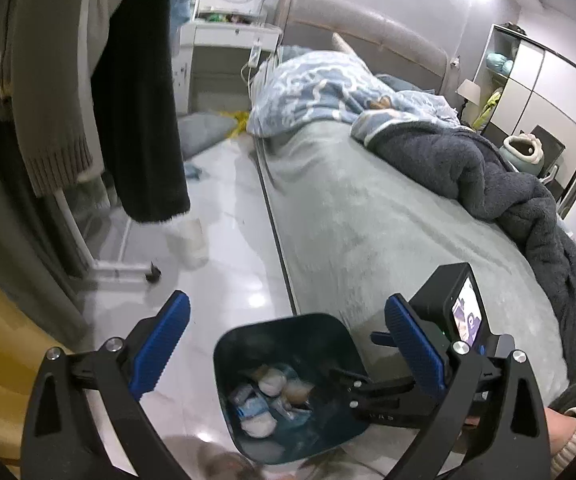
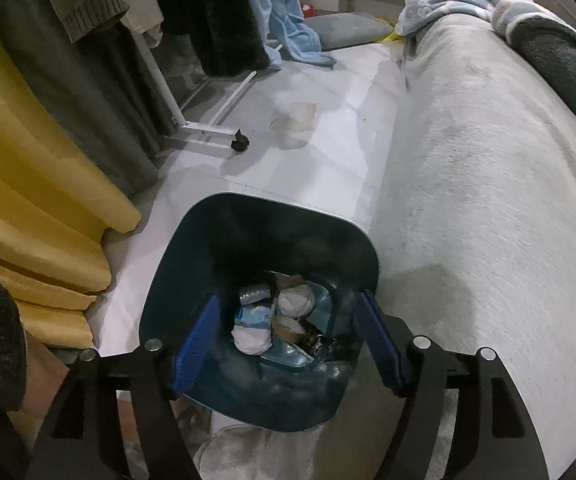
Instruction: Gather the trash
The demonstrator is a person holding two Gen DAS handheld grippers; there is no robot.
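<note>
Trash is seen gathered in the bottom of a dark blue bin (image 2: 255,240) on the pale tiled floor, against the side edge of the bed (image 2: 488,184).

Two white crumpled wads (image 2: 296,300) are counted among the trash, with a blue-and-white packet (image 2: 253,314), a silvery wrapper and some brown scraps; an exact total cannot be told. The right gripper (image 2: 288,334) is held steeply over the bin mouth, the trash lying straight below and just ahead between its blue pads; its jaws are spread and nothing is pinched. The left gripper (image 1: 288,344) is spread wide and empty, held higher, with the bin below and between its fingers. The right hand is judged the nearer. One bin and two grippers are shown.
</note>
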